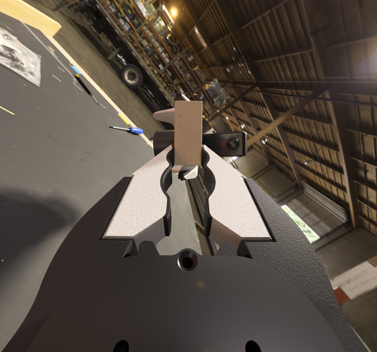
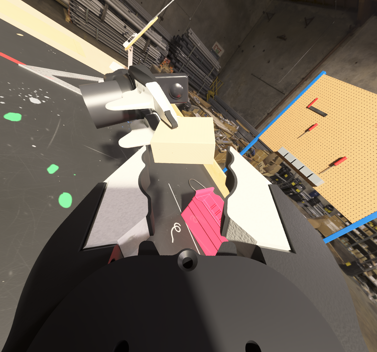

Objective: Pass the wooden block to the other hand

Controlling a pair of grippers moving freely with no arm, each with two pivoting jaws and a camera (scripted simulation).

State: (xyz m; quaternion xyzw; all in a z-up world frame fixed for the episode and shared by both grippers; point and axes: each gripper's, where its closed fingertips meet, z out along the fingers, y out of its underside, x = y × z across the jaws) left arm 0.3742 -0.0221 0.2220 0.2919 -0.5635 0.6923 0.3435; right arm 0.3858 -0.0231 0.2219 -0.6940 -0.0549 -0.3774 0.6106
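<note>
The wooden block (image 1: 188,134) is a pale rectangular piece held upright above the black table (image 1: 61,158). My left gripper (image 1: 187,148) is shut on its lower part. In the right wrist view the block (image 2: 183,140) lies lengthwise, with one of the left gripper's fingers (image 2: 161,101) pressed on its top. My right gripper (image 2: 188,150) is open wide, its tips on either side of the block with a gap on both sides. In the left wrist view the right gripper's fingers (image 1: 163,115) show above and below the block, and its camera (image 1: 232,144) shows behind.
A blue-handled screwdriver (image 1: 134,130), a thin black tool (image 1: 85,87) and a printed sheet (image 1: 18,60) lie on the table. A pink box (image 2: 204,215) and a metal square ruler (image 2: 61,74) lie below my right gripper. A pegboard (image 2: 326,148) stands at the right.
</note>
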